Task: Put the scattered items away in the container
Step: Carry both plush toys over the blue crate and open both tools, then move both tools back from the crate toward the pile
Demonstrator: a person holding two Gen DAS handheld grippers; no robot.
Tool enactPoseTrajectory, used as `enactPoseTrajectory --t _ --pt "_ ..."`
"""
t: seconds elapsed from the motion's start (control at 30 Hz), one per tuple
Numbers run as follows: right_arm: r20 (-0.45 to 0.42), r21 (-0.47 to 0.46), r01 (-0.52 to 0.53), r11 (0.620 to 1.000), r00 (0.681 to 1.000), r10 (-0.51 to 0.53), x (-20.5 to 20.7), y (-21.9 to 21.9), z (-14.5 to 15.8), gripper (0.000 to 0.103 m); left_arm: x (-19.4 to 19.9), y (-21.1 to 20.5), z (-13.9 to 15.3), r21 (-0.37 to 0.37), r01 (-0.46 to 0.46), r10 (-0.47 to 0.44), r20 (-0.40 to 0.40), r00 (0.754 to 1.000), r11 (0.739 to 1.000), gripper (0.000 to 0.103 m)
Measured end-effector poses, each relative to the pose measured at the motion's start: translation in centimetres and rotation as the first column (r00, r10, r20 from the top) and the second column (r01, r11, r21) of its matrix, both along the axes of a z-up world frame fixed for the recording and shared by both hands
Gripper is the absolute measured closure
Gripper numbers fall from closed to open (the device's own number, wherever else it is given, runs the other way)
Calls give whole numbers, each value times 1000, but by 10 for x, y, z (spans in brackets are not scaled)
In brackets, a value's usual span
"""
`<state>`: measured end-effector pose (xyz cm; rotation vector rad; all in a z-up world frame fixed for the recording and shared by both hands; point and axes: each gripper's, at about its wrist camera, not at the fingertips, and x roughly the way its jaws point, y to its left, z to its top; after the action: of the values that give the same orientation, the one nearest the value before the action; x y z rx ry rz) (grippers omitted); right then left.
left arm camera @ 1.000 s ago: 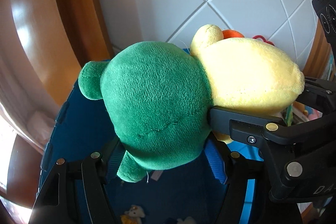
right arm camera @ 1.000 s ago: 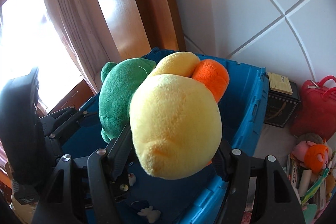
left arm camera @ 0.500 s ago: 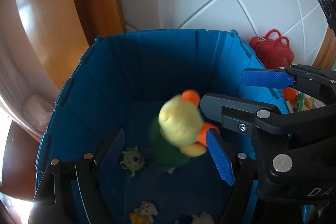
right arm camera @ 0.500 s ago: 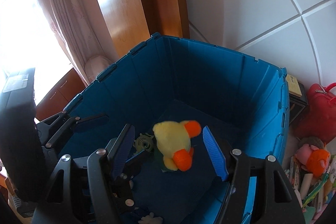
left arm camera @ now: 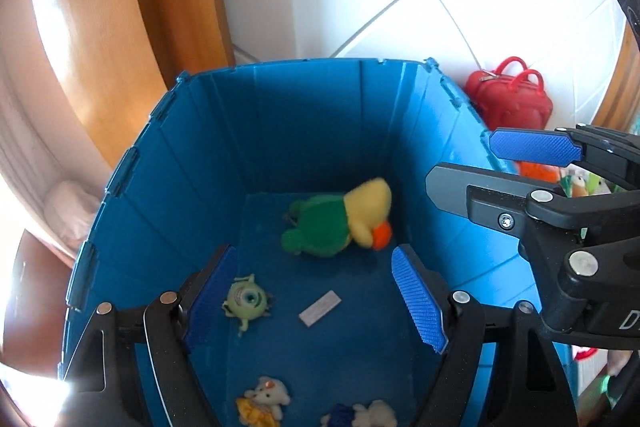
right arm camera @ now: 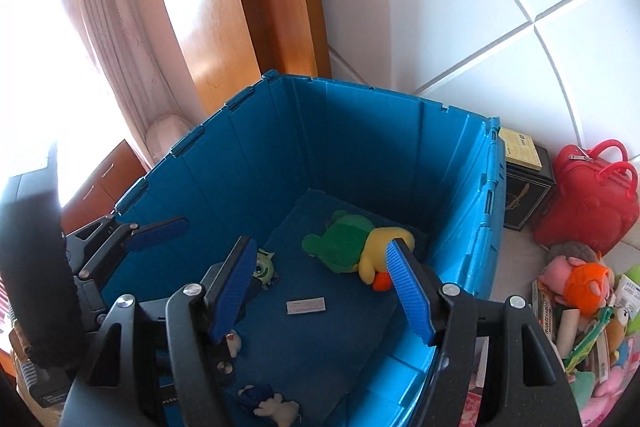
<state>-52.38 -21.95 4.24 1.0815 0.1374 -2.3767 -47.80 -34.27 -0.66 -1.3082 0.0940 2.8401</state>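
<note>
Now left gripper spread empty, right gripper likewise

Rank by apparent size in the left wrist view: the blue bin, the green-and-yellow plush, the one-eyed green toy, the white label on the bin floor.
1. blue bin
2. green-and-yellow plush
3. one-eyed green toy
4. white label

The toy and label look close in size; the toy seems slightly bigger, but I would not rely on that.

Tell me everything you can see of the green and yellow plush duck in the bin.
The plush duck is soft and fuzzy: green body, yellow head, orange beak. It lies tipped over on the floor of the blue bin, near the far right corner, beak toward the right wall. Nothing grips it; no other toy touches it.
</note>
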Motion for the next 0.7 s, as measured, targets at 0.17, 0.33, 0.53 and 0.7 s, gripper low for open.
enactPoseTrajectory --t 0.17,0.33,0.53,0.7 --pt "-27 -6 48 999 998 -48 12 36 13 36 5 36 13 -19 41 -42 -25 999 999 23" --pt "-37 -14 136 991 990 -136 23 89 22 36 9 80 22 -44 92 -93 -31 995 995 23" --pt "-26 3 252 968 967 -252 35 164 28 35 8 150 35 -57 166 -167 -14 986 985 23" --pt "19 63 349 935 936 -350 39 234 20 28 6 219 35 -72 231 -228 44 973 970 22"
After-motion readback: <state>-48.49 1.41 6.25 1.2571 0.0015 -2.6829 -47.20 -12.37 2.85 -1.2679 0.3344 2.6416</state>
